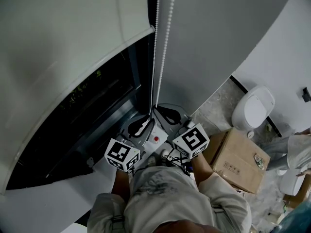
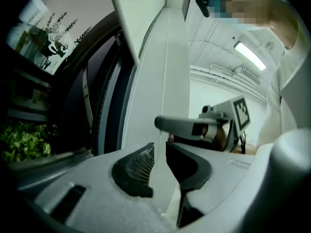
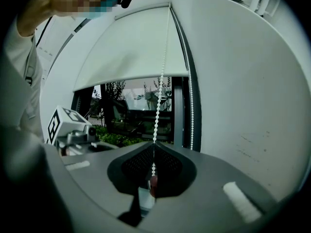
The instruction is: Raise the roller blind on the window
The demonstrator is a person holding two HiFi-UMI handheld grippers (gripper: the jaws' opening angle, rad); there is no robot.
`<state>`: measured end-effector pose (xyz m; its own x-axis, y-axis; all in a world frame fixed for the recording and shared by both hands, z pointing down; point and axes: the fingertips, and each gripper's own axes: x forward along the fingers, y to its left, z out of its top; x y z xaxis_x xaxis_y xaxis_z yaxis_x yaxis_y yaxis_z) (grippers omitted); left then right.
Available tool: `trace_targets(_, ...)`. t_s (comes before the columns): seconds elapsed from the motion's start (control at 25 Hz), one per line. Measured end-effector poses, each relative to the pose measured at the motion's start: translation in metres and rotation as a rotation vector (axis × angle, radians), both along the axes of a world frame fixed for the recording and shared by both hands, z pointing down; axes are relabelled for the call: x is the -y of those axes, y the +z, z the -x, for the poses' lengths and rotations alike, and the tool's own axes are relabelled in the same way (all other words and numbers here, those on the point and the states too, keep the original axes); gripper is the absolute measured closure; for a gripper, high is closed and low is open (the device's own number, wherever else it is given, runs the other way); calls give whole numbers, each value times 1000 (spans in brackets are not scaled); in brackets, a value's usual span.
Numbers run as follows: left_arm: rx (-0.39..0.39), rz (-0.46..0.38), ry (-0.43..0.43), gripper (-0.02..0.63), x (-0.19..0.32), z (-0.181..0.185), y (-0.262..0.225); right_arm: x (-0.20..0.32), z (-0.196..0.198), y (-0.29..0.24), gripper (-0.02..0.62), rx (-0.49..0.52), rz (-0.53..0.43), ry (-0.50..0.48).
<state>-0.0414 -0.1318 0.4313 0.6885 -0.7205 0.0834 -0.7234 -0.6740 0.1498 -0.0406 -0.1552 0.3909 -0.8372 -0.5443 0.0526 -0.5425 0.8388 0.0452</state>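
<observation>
The white roller blind (image 1: 73, 33) covers the upper part of the window, and its bottom bar (image 3: 131, 81) hangs above the dark pane. The bead chain (image 1: 156, 57) drops in two strands beside the frame. My right gripper (image 1: 170, 114) is shut on the front strand (image 3: 158, 110), which runs straight down into the closed tips (image 3: 154, 147). My left gripper (image 1: 141, 126) sits just left of it and a little lower. Its jaws (image 2: 159, 166) stand apart with the white frame showing in the gap, and I cannot make out beads between them.
A cardboard box (image 1: 238, 159) and a white toilet (image 1: 252, 108) stand on the floor to the right. Another person (image 1: 296, 152) is at the right edge. The window sill (image 1: 73, 183) runs below the pane. Green plants (image 2: 24, 140) show outside.
</observation>
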Motion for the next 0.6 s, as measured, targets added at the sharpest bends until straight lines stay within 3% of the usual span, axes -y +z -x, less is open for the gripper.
trace_targets(0.2, 39, -61, 21, 497, 14, -2, -51, 5, -6, -5, 584, 22, -5, 22)
trace_targets(0.36, -13, -118, 47, 497, 14, -5, -83, 5, -5, -2, 584, 14, -3, 18)
trace_targets(0.6, -15, -224, 59, 497, 20, -13, -133, 1, 1, -3, 584, 16, -6, 2)
